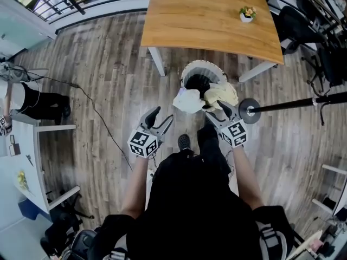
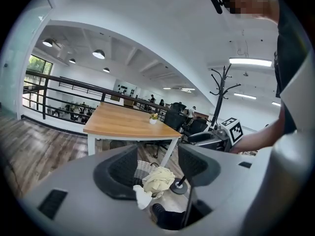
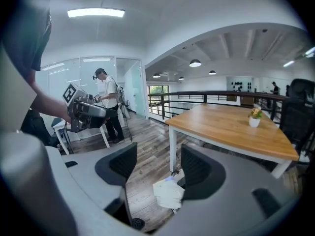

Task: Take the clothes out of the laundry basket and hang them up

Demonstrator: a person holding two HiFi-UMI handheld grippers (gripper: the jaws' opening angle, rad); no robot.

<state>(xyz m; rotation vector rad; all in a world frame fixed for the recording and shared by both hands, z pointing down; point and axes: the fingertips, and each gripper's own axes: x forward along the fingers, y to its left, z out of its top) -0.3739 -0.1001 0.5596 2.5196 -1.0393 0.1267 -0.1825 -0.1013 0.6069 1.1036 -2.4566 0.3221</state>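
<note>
A white ribbed laundry basket [image 1: 201,69] stands on the wood floor in front of the table. A white garment [image 1: 188,100] and a pale yellow garment [image 1: 221,94] spill over its near rim. My left gripper [image 1: 161,116] hovers open just left of the white garment, with nothing between its jaws. My right gripper [image 1: 214,110] is open too, its tips close beside the yellow garment. The left gripper view looks down past open jaws at the basket [image 2: 143,167], the yellow garment [image 2: 159,179] and the white one [image 2: 142,197]. In the right gripper view, the white garment [image 3: 169,193] lies below the open jaws.
A wooden table [image 1: 209,15] with a small potted plant [image 1: 248,13] stands behind the basket. A black coat rack's pole [image 1: 295,104] and round base [image 1: 249,111] are just right of the basket. Office chairs [image 1: 295,26] are at the far right. A person [image 3: 106,102] stands in the background.
</note>
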